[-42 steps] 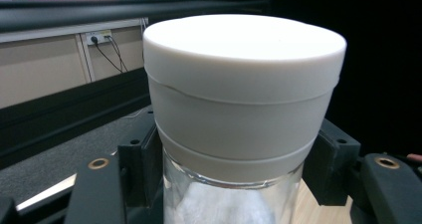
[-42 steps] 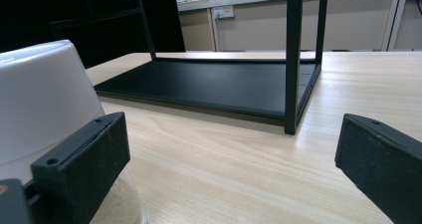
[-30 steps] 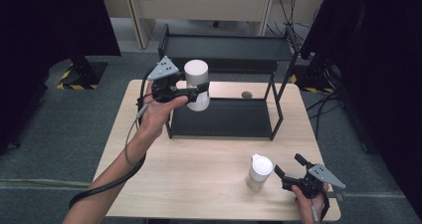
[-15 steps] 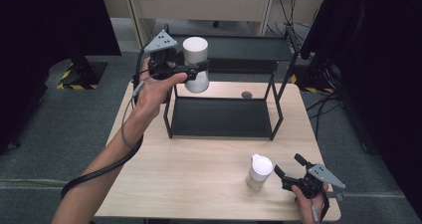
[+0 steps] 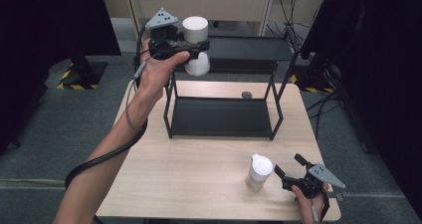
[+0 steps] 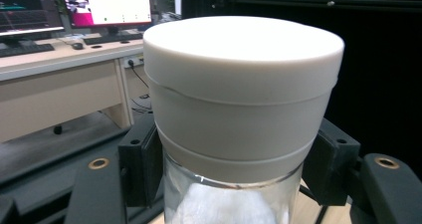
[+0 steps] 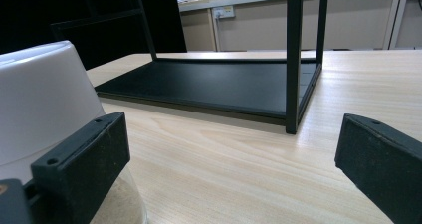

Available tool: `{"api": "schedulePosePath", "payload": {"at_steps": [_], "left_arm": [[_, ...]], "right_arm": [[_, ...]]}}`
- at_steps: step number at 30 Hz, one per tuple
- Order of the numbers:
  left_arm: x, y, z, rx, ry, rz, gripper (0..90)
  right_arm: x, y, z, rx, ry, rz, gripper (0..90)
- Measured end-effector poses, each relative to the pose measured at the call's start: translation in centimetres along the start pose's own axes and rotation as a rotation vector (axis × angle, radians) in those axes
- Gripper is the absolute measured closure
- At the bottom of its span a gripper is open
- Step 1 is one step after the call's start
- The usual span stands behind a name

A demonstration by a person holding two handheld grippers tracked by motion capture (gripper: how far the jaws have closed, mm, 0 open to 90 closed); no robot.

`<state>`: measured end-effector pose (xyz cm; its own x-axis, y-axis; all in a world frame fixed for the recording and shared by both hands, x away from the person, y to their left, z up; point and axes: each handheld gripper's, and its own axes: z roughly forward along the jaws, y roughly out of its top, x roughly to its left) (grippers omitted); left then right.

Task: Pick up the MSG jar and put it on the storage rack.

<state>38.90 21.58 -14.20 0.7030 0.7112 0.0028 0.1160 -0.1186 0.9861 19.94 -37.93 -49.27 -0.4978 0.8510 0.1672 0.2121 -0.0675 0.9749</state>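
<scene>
The left gripper (image 5: 191, 47) is clamped on a white-lidded jar (image 5: 195, 52), its 2 jaws pressing the glass just under the lid, and holds it in the air at the far left, above the left end of the black rack (image 5: 221, 117). The rack's top shelf lies just right of the jar, and a small dark disc (image 5: 246, 94) sits on the table (image 5: 189, 174) behind the rack. At the near right, the right gripper (image 5: 291, 171) rests with jaws spread and empty, just beside a second jar (image 5: 259, 171).
</scene>
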Motion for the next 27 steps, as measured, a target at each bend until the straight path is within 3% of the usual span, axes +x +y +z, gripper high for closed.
{"api": "schedulePosePath", "payload": {"at_steps": [10, 14, 27], "left_arm": [[0.1, 1.1, 1.7, 0.002, 0.063, -0.013, 35.0], [0.1, 1.5, 2.7, 0.007, 0.11, -0.022, 35.0], [0.3, 1.7, 5.8, 0.013, 0.207, -0.036, 35.0]], "right_arm": [[0.0, 0.0, 0.0, -0.001, 0.001, 0.001, 1.0], [0.0, 0.0, 0.0, -0.001, 0.0, 0.0, 1.1], [-0.1, 0.0, 0.0, -0.004, 0.003, 0.001, 1.0]]}}
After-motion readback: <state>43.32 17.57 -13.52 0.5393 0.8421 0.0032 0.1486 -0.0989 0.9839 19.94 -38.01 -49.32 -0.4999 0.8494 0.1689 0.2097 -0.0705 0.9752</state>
